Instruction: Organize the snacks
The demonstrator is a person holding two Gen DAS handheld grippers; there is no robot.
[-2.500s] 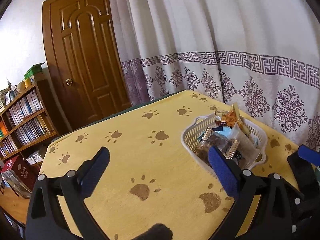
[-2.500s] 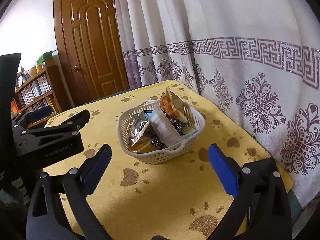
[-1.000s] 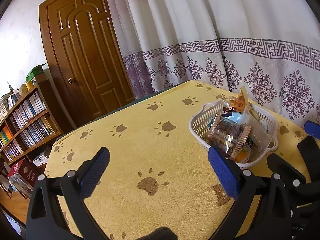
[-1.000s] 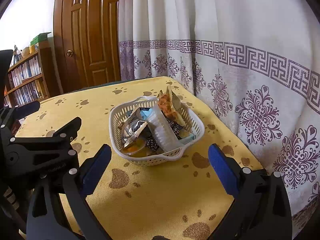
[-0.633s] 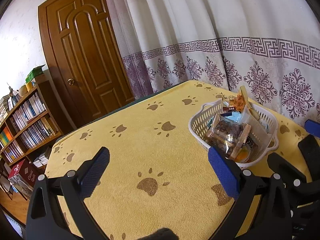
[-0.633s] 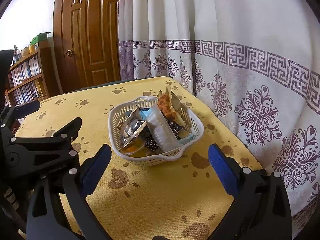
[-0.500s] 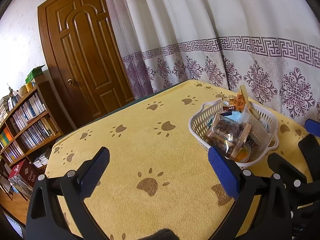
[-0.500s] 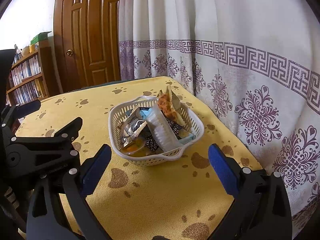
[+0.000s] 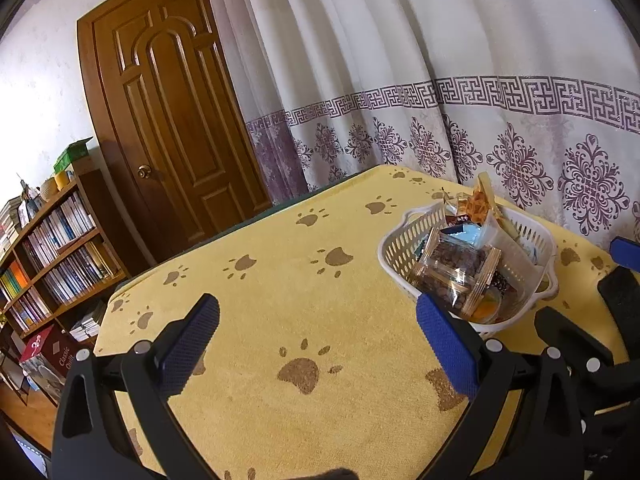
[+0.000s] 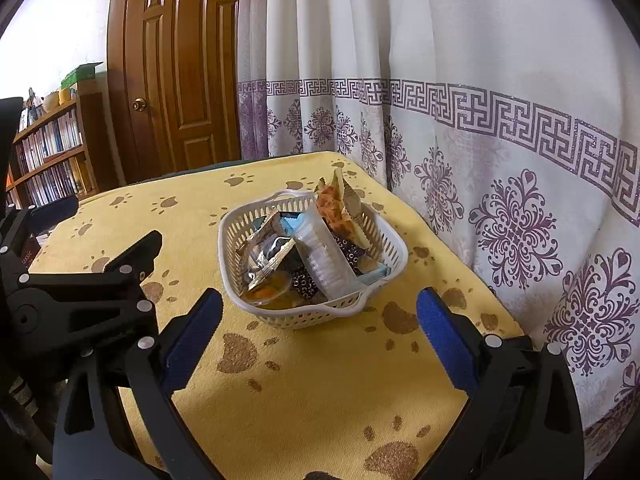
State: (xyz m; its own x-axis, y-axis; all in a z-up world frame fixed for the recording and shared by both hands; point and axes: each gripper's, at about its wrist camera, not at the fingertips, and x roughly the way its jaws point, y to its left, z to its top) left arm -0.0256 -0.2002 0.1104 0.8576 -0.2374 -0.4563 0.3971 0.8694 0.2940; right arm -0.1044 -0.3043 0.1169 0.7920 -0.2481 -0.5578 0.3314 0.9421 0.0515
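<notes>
One white basket (image 10: 384, 256) of snack packets (image 10: 324, 256) sits at the table's (image 10: 320, 380) far right. Two grippers, left (image 9: 316, 340) and right (image 10: 318, 328), hover near it, both spread wide, empty.

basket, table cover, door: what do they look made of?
Basket: looks like white moulded plastic, slightly glossy, with slotted walls and a rolled rim.
Table cover: looks like yellow towel-like cloth with a matte, fuzzy nap and brown paw prints; the exact fibre is unclear.
Door: looks like brown wood, or a wood veneer, with raised panels and a soft varnish sheen.
</notes>
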